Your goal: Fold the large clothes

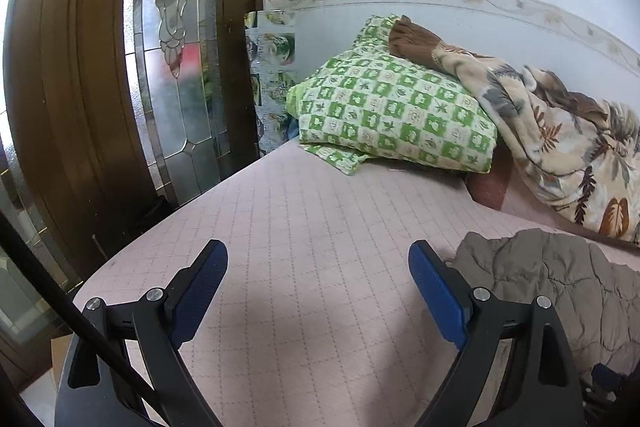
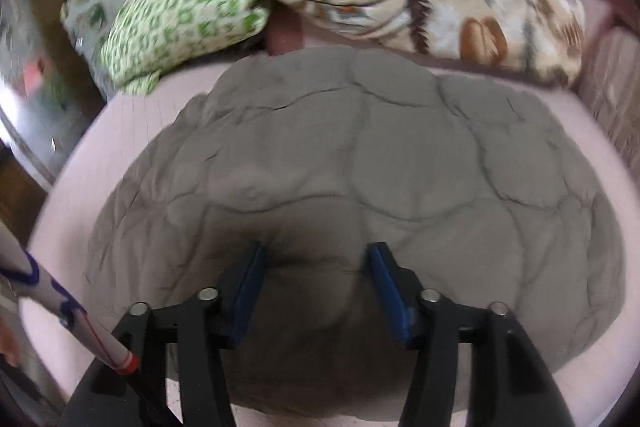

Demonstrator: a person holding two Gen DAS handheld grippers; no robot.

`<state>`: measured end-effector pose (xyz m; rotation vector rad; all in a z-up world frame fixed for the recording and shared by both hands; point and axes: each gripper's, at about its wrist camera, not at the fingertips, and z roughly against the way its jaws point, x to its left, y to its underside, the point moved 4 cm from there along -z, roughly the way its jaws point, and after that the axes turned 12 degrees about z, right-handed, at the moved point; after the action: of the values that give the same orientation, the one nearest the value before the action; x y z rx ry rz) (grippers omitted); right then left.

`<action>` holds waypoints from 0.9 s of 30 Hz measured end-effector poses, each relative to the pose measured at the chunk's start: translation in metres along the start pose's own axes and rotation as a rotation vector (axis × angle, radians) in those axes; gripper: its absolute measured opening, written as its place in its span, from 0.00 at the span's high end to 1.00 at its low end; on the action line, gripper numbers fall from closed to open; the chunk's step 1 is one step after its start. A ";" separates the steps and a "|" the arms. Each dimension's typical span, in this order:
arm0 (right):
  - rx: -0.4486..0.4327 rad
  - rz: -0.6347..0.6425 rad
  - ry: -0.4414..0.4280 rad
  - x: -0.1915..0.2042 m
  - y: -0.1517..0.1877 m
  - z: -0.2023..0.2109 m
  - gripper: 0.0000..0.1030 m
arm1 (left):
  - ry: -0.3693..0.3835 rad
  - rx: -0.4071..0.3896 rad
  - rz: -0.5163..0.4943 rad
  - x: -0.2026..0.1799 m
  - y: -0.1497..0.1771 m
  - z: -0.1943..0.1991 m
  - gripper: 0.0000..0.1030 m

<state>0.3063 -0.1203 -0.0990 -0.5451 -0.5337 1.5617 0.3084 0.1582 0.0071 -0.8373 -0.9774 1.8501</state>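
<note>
- Left gripper point(image 1: 318, 259): blue-padded fingers wide apart, nothing between them, over bare pink quilted mattress cover point(image 1: 304, 211). Near-left bed edge is just beside it, brown wooden door with leaded glass panel point(image 1: 168, 39) beyond.
- Far left of bed: green-and-white checked pillow point(image 1: 392, 107), cream leaf-print fleece blanket point(image 1: 560, 147) draped over its right end and running along the far wall.
- Grey quilted padded jacket point(image 2: 380, 167): lies mid-bed, near side, roughly flat, right of the left gripper. Left wrist view catches only its rumpled left end point(image 1: 560, 287).
- Right gripper point(image 2: 316, 255): fingers apart, tips pressing into or just above the jacket's near edge; fabric bulges between the pads, not pinched. Contact vs. hover: cannot tell, view is motion-blurred.
- Orientation: outline looks wider left-right than near-far, so I judge the long axis to run along the bed, left to right. No collar, sleeves or hem clearly visible; which end is the top I cannot tell.
- Risks, as I judge them:
  - Puffy fill: the right pinch may grab only the top layer, so the fold drags and leaves the underside bunched.
  - Left gripper is well off the garment; lifting one-handed would swing the jacket and skew the fold line.
  - Folding towards the far side may snag the blanket edge, which lies near the jacket's far edge.
  - Slick shell could slide off the near bed edge.
</note>
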 end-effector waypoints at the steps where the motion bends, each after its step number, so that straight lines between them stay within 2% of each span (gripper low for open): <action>1: -0.005 0.022 -0.037 0.008 -0.002 0.001 0.39 | 0.004 0.002 0.002 0.001 -0.001 -0.001 0.11; 5: -0.048 0.032 -0.086 0.020 -0.007 0.015 0.40 | 0.029 0.025 0.031 0.004 -0.002 -0.003 0.11; 8: -0.022 0.028 -0.121 0.030 -0.009 0.004 0.39 | 0.053 0.032 0.042 0.003 -0.002 0.000 0.11; 10: 0.018 0.063 -0.099 0.041 -0.006 -0.009 0.39 | 0.074 0.010 0.044 0.001 -0.003 0.006 0.11; 15: -0.024 0.087 -0.137 0.046 0.002 0.019 0.40 | 0.125 -0.041 -0.027 -0.013 -0.001 0.026 0.10; 18: -0.042 0.074 -0.104 0.029 0.017 0.041 0.40 | 0.157 -0.031 -0.055 -0.021 0.005 0.033 0.10; 22: -0.050 0.000 -0.042 -0.014 0.046 0.065 0.40 | 0.245 0.008 -0.063 -0.034 0.016 0.045 0.10; 27: -0.034 -0.121 0.072 -0.075 0.104 0.092 0.39 | 0.295 0.118 -0.066 -0.047 0.049 0.062 0.10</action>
<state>0.1719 -0.2023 -0.0916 -0.5818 -0.5296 1.4151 0.2576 0.0818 0.0008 -0.9611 -0.6955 1.6541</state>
